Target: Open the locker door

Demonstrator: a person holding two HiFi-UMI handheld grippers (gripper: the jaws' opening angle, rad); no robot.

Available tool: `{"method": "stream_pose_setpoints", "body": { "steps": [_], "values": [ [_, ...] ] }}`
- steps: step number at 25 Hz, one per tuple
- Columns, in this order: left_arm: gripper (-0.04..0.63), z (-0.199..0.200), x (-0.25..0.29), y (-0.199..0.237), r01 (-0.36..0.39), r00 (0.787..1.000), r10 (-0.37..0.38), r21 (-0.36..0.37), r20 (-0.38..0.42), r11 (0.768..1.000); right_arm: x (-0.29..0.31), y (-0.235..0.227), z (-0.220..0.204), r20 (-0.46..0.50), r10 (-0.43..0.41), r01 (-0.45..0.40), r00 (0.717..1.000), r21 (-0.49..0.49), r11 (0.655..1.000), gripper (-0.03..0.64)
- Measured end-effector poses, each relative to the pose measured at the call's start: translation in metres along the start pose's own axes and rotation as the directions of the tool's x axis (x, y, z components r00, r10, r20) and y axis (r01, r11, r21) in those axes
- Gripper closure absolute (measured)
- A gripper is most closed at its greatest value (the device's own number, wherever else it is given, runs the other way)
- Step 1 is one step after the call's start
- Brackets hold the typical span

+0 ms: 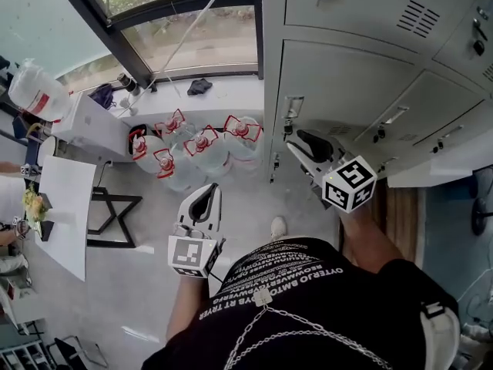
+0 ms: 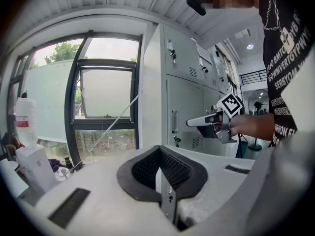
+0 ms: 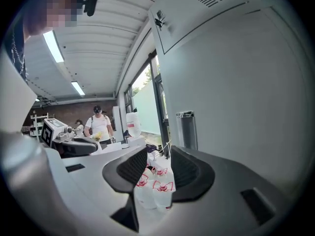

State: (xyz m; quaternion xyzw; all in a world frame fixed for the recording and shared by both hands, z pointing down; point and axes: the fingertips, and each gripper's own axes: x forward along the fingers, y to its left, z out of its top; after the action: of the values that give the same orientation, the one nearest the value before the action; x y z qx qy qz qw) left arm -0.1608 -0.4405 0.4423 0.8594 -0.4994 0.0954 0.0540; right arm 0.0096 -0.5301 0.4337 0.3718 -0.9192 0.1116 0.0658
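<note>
While the empty right gripper [image 1: 302, 146], jaws parted, hovers beside the locker door's [image 1: 347, 83] handle [image 1: 293, 106], the left gripper [image 1: 202, 204] is closed. Stiff, likely light steel; pull there.

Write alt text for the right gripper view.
The right gripper holds its open, empty jaws close to a grey locker door, just beside the door's metal handle. Through the gap between the jaws, red-capped water bottles show on the floor.

The grey metal locker door [image 1: 347, 83] stands shut, with a slim upright metal handle [image 1: 293, 106] at its left edge.
</note>
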Motion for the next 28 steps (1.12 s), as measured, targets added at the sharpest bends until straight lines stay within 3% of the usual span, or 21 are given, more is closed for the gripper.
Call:
{"method": "stream_pose_setpoints", "body": {
  "steps": [14, 23, 28],
  "values": [
    [0.598, 0.014, 0.017, 0.023, -0.118, 0.993, 0.118, 0.014, 0.005, 0.993, 0.048, -0.038, 0.016, 0.013, 0.045, -0.045, 0.999, -0.011, 0.999, 0.474],
    [0.598, 0.011, 0.017, 0.024, -0.126, 0.992, 0.126, 0.018, -0.011, 0.992, 0.057, -0.046, 0.018, 0.039, -0.046, 0.046, 0.998, 0.005, 0.999, 0.468],
    [0.598, 0.007, 0.006, 0.019, -0.109, 0.994, 0.109, 0.025, -0.026, 0.994, 0.058, -0.034, 0.021, 0.053, -0.016, 0.013, 0.998, 0.054, 0.998, 0.406]
  ]
}}
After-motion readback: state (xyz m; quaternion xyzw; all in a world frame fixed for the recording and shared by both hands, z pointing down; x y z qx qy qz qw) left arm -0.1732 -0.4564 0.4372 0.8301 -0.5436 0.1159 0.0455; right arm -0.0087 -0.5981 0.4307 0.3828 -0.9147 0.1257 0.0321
